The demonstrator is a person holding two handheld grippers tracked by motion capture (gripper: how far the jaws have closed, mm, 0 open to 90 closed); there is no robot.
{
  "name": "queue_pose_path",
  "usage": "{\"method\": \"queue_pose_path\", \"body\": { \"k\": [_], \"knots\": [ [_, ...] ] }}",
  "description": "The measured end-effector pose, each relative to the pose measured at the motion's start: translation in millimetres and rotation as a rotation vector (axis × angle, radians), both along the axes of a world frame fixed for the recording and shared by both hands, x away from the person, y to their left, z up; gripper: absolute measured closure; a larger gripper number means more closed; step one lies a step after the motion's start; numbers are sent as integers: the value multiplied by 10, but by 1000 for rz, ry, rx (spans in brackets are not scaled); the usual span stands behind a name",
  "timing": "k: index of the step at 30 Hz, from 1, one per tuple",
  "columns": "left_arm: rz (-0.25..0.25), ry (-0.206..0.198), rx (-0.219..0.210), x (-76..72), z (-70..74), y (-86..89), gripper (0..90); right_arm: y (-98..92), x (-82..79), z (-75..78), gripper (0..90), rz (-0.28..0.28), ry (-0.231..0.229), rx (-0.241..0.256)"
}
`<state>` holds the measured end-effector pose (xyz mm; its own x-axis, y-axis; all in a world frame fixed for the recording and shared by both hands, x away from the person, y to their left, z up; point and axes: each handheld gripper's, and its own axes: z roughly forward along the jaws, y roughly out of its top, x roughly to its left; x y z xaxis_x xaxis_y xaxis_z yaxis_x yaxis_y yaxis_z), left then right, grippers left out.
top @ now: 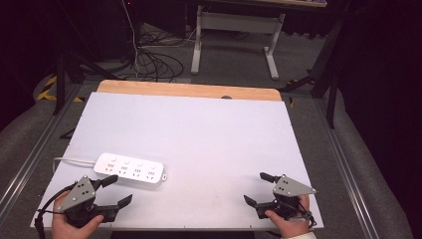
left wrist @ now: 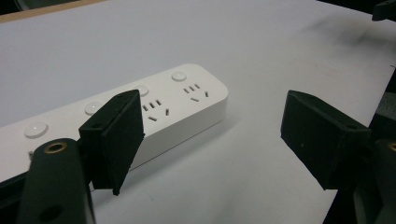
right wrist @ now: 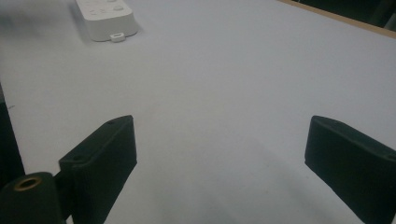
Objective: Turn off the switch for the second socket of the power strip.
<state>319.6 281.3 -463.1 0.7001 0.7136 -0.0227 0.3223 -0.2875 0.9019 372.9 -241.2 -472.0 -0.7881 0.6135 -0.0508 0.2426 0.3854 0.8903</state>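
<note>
A lab: black curtains [top: 383, 74]; floor cables [top: 149, 59]; white-topped test table [top: 199, 129].

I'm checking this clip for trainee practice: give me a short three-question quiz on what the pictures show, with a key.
1. True or false: the left gripper is shut on the white power strip.
2. Which gripper is nearer the power strip? A) left B) right C) both equally near
3. Fill in: the power strip's cable runs off toward the table's ____ edge, as seen in the high view.

Key:
1. False. Its jaws stand wide apart, with the strip just beyond them.
2. A. The right gripper is over bare white table, well away from the strip.
3. Left.
</note>
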Motion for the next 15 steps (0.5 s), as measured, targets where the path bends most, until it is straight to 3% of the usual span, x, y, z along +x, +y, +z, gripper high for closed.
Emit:
{"method": "queue_pose_path", "body": {
  "k": [15],
  "knots": [
    [-7,-22,39,-23,35,-26,231,-1,14,-16,104,-3,12,-7]
  ]
}}
